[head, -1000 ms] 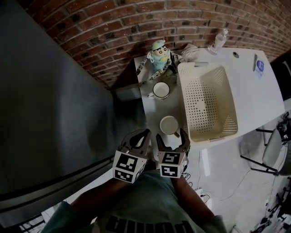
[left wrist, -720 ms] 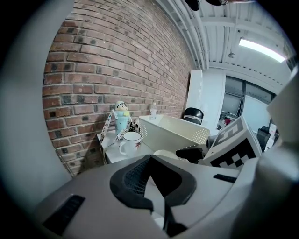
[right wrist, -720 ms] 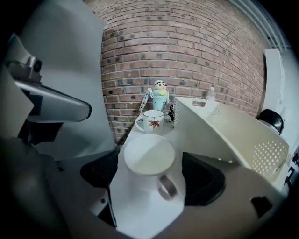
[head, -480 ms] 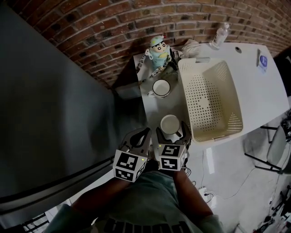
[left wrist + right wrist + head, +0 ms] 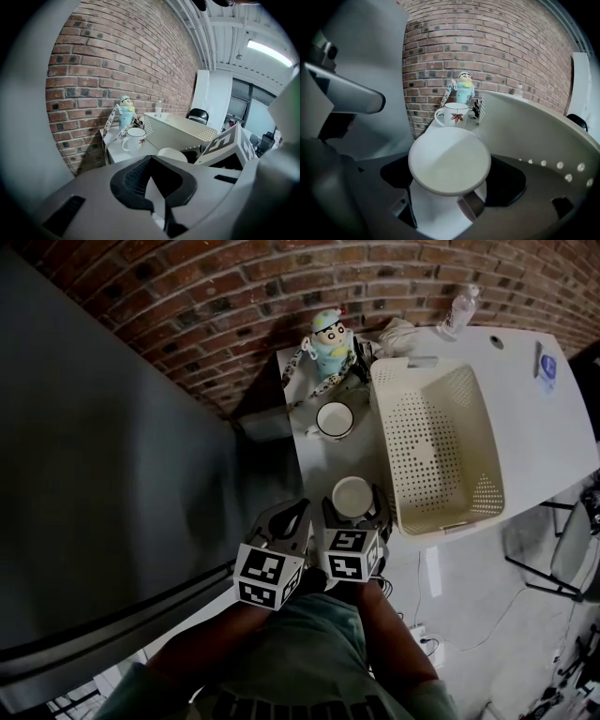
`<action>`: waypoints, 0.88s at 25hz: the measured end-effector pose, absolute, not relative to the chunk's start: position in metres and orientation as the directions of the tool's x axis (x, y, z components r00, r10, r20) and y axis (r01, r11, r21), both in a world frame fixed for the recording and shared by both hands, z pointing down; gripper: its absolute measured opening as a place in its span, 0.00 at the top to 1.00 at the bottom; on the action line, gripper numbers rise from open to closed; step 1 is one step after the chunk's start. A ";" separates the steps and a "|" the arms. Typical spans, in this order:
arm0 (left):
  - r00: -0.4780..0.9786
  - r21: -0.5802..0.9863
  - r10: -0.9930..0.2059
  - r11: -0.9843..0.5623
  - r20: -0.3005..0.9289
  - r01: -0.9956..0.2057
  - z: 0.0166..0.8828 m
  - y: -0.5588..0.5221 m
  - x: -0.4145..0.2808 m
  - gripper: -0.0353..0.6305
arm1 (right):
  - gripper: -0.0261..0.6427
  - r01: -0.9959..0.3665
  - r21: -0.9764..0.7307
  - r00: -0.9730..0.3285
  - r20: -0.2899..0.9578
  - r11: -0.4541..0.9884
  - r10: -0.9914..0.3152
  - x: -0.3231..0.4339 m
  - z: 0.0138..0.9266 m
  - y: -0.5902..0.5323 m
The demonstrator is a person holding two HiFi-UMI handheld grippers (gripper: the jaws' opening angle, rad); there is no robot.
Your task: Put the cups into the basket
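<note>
The right tongs (image 5: 355, 508), having just been opening wide, straddle the near cup (image 5: 449, 160) on the surface (image 5: 525, 409) beside the basket (image 5: 450, 521), not yet pinching. Closing off-centre could tip it or shove it off the edge. The left tongs (image 5: 298, 514) sit together, empty.

Head view looks steeply down; all 3 share mug (image 5: 333, 420).
</note>
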State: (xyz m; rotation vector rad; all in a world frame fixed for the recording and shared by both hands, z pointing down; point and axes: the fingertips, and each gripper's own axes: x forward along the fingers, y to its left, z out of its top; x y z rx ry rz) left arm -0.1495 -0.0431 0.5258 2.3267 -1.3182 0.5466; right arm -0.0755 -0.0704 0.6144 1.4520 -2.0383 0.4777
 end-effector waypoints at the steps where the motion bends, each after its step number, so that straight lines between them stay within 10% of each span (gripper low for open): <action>1: 0.476 0.157 -0.708 -0.469 0.521 -0.869 0.527 -0.043 -0.149 0.94 | 0.35 -0.938 0.045 -0.234 0.646 0.343 -0.727 -0.075 0.617 -0.071; 22: 0.443 0.162 -0.721 -0.427 0.533 -0.890 0.525 -0.043 -0.164 0.94 | 0.35 -0.934 -0.020 -0.299 0.589 0.357 -0.751 -0.085 0.578 -0.064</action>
